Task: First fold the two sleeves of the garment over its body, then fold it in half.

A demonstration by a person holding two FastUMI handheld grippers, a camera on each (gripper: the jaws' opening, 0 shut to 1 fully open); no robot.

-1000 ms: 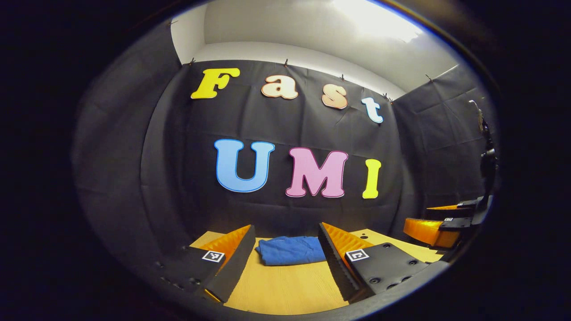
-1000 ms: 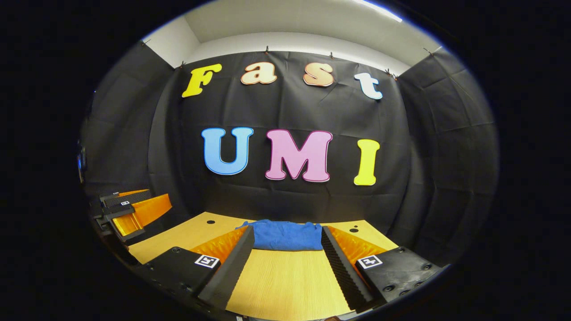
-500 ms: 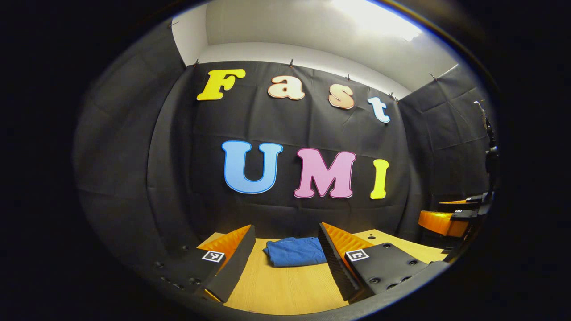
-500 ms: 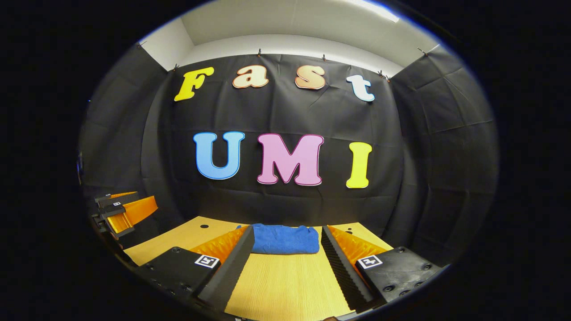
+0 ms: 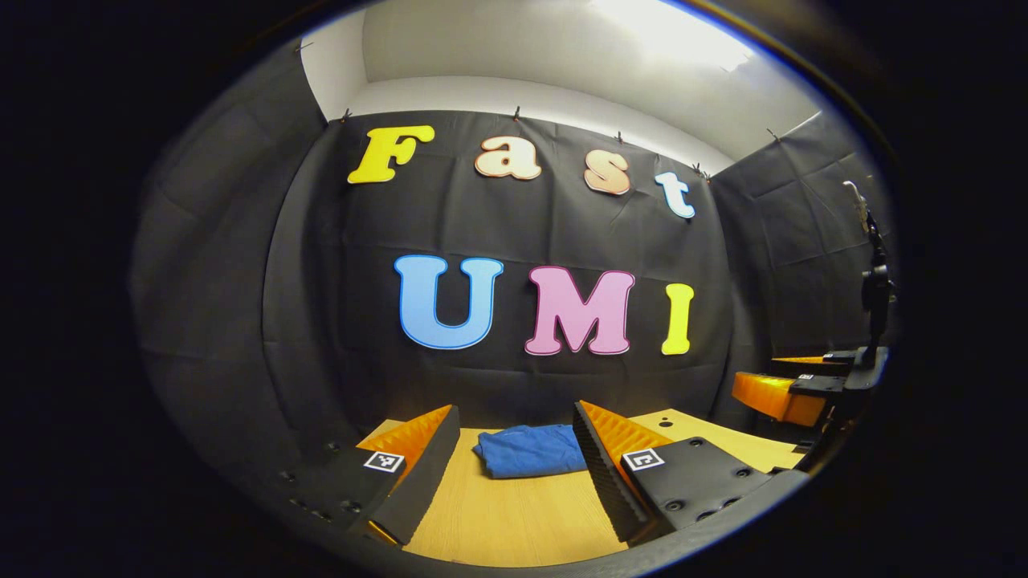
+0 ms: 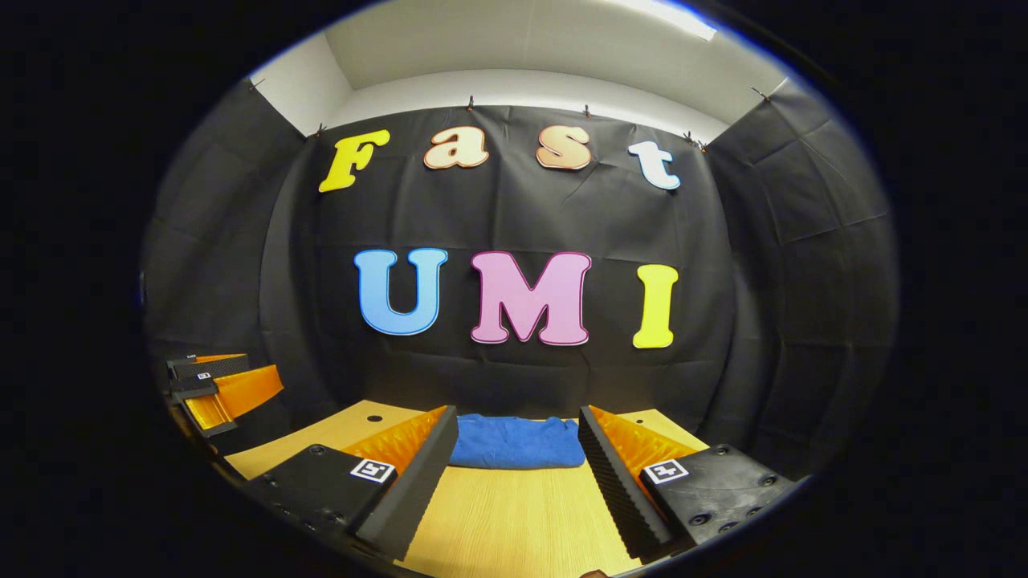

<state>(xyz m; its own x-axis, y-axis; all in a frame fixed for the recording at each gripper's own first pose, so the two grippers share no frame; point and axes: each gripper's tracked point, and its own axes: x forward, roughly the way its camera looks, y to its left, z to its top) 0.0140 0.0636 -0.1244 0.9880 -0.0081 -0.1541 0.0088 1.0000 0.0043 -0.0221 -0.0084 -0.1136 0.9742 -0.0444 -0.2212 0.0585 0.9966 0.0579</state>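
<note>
Since the shirt (image 5: 530, 451) lies as a small blue bundle at the far end of the bench (image 5: 514, 514), close to the black wall, the folding looks done or nearly done. No sleeve sticks out from the bundle. It looks like a neat block with a soft rounded front edge.

The left tool (image 5: 514, 449) is held above the bench, back from the shirt. Its two fingers stand wide apart and hold nothing. The right tool (image 6: 518, 449) is the same: fingers spread wide, nothing between them, well back from the shirt. In the right gripper view the shirt (image 6: 516, 442) sits right between the two fingers, farther off. The left tool (image 6: 217, 389) also shows at the left side of that view, up in the air. The right tool (image 5: 791, 385) shows at the right side of the left gripper view.

The step now, I think, is to check the fold and leave it alone. To do that well, keep both tools high and away, so no finger catches the cloth and pulls it open. If an edge looks loose, come in slowly from the front, low and flat, and press down gently. Do not pinch or drag, because soft cloth slides easily on smooth wood.
</note>
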